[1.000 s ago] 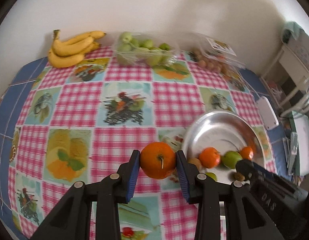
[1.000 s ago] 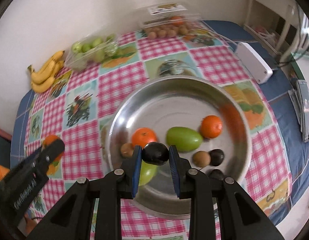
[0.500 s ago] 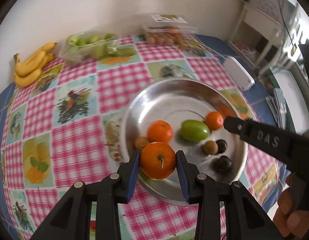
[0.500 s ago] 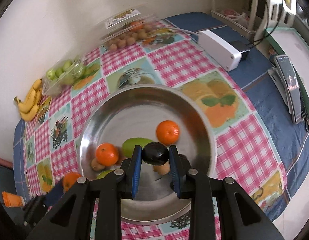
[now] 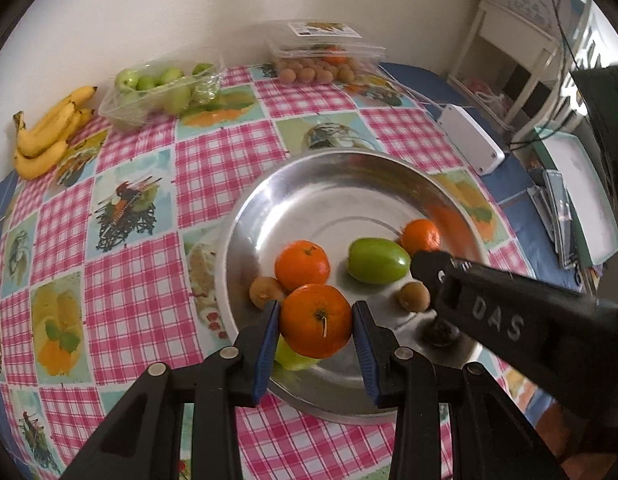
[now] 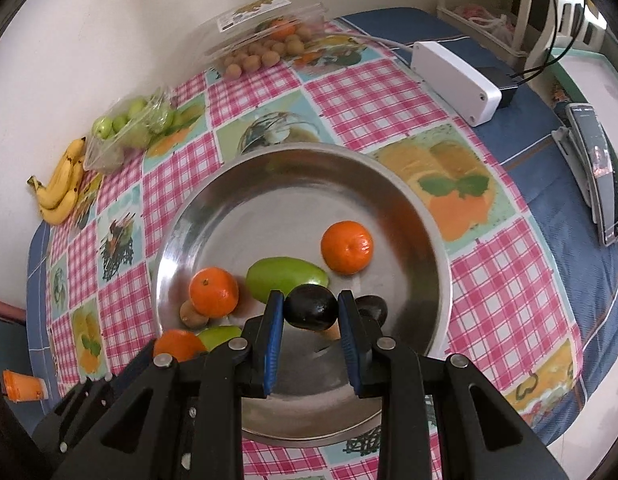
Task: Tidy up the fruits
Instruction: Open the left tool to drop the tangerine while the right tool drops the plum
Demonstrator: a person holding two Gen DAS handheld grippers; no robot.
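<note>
My left gripper (image 5: 315, 322) is shut on an orange (image 5: 316, 320) and holds it over the near left part of the steel bowl (image 5: 341, 184). My right gripper (image 6: 311, 310) is shut on a dark round fruit (image 6: 311, 307) over the near part of the same bowl (image 6: 269, 184). In the bowl lie two oranges (image 6: 213, 292) (image 6: 347, 247), a long green fruit (image 6: 287, 276), small brown fruits (image 5: 415, 297), another dark fruit (image 6: 373, 308) and a green fruit (image 6: 219, 335) partly hidden under the left gripper.
At the back by the wall lie bananas (image 5: 49, 128), a clear tray of green fruits (image 5: 161, 90) and a clear box of small brown fruits (image 5: 325, 56). A white device (image 6: 455, 80) with cables and a phone (image 6: 595, 172) lie on the right.
Both grippers moved closer over the bowl, each still holding its fruit. The left view shifted right so the bowl sits under the orange.
</note>
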